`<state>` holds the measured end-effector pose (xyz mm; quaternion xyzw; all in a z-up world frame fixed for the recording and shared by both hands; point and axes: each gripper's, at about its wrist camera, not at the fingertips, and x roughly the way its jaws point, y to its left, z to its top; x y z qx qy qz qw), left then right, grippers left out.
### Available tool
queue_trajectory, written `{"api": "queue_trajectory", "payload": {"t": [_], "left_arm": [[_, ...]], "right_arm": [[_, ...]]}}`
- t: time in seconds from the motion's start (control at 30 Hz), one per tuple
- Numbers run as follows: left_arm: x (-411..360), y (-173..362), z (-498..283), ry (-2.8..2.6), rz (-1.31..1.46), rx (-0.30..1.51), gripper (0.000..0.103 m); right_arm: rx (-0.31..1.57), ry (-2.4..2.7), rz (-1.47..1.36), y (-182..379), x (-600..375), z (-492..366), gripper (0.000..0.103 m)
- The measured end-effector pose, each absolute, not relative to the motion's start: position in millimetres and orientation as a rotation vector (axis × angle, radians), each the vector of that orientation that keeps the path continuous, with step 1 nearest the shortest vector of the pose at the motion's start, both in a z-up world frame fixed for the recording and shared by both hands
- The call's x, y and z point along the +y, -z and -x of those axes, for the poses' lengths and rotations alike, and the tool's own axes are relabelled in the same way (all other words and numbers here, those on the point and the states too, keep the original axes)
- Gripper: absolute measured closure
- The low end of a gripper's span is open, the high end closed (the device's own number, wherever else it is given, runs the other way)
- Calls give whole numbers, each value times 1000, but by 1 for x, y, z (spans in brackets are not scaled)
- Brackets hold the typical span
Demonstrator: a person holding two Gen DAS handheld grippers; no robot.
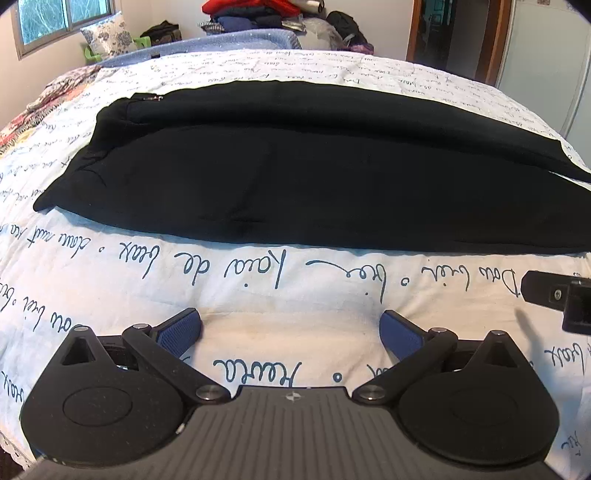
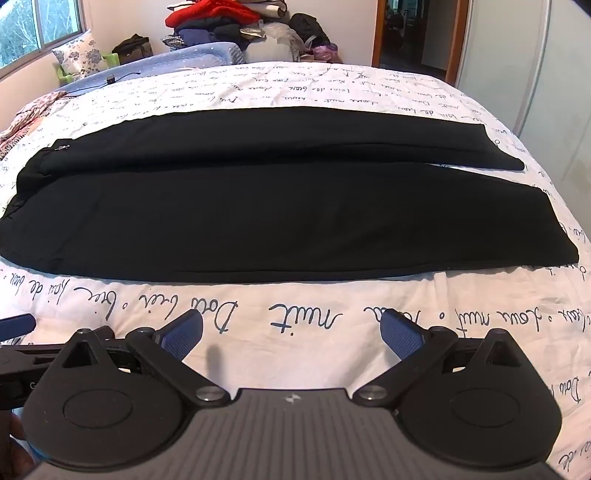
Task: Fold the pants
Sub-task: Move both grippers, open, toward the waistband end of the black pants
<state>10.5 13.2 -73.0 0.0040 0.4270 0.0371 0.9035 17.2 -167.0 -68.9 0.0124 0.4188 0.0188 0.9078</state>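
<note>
Across the white bedspread with blue handwriting (image 2: 332, 325) lie the long black soft-fabric pants (image 2: 258, 221), flat and limp. My left gripper (image 1: 290, 332) and right gripper (image 2: 291, 334) stand wide, empty. I judge hem corners and waistband best for pinching.

1. Daylight is coming in through the window (image 1: 62, 22) at the upper left, lighting the room evenly and brightly
2. The white bedspread (image 1: 295, 291) is glowing warm near the lens, with a soft shadow streak lying on it in the right wrist view
3. The black pants (image 2: 258, 218) are reading as a nearly flat dark mass, their folds hardly showing
4. Fisheye distortion is bowing the bed and door frames, and the corners are darkening
5. Focus is holding sharp, though far clutter is looking soft
</note>
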Motion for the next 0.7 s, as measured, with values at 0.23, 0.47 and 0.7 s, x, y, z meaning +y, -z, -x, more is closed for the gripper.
{"api": "queue_trajectory", "payload": {"t": [0.23, 0.47, 0.7], "left_arm": [[11, 67, -14, -66, -30, 929, 0], [12, 56, -11, -39, -16, 921, 3], [9, 34, -20, -37, -61, 844, 2]], "right_arm": [[851, -39, -33, 65, -170, -13, 0], [852, -44, -38, 65, -171, -12, 0], [850, -63, -28, 65, -169, -21, 0]]}}
